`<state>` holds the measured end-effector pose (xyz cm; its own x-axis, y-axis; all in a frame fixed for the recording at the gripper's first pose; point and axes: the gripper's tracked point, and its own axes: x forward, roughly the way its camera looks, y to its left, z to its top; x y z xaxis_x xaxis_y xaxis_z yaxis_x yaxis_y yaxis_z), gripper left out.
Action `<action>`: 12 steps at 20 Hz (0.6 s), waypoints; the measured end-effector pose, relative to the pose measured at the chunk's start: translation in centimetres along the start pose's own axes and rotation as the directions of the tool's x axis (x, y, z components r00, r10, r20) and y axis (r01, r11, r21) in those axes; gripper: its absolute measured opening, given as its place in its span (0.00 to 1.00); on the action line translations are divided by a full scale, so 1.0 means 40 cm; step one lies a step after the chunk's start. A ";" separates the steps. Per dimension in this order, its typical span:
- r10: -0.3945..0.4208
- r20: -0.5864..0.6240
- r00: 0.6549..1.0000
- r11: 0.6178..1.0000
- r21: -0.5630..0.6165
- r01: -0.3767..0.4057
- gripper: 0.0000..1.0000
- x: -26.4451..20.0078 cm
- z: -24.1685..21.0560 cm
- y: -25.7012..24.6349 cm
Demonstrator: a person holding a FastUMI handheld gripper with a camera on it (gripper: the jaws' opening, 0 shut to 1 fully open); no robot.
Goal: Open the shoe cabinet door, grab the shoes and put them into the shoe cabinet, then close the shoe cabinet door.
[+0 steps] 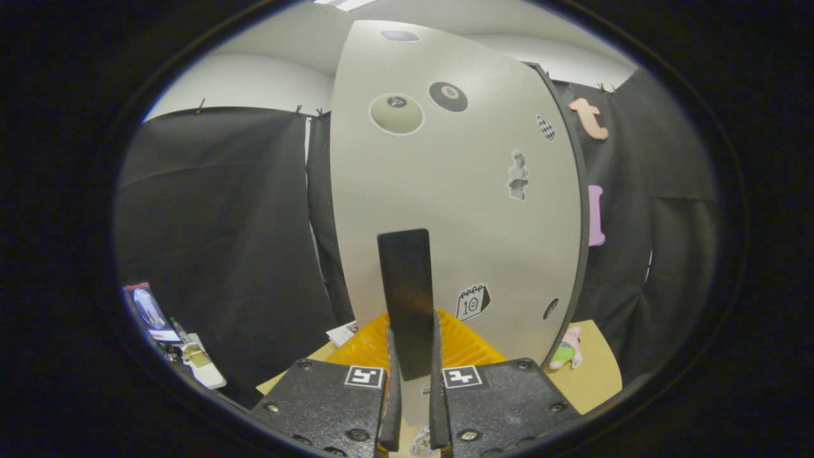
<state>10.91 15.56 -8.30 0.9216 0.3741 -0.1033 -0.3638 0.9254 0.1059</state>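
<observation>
Your tool (412, 381) has its two fingers drawn close together, and the dark upright handle (405, 299) of the shoe cabinet door stands in the narrow gap between them; both fingers (392, 388) look pressed against its lower end. The handle is fixed to the pale door (470, 222), which rises straight ahead of you and carries several stickers, among them two billiard balls (397, 114) near the top and a small calendar sticker (473, 301) just right of the handle. At the foot of the door, just beyond the fingers, lies something orange and ribbed (369, 346). It rests on the table (594, 375), where a small pink and green soft toy (566, 350) sits beside the door's right edge. Black cloth (216, 242) hangs behind on both sides.
</observation>
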 end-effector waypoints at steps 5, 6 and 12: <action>-0.010 -0.003 1.000 1.000 -0.012 0.010 0.20 -0.083 -0.003 -0.067; -0.018 -0.001 1.000 1.000 -0.014 0.018 0.20 -0.106 -0.006 -0.083; -0.044 -0.006 0.999 0.999 0.003 0.044 0.19 -0.213 -0.008 -0.193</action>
<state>5.83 5.26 -8.56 0.9358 0.3338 -0.1137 -0.3229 0.9407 0.1041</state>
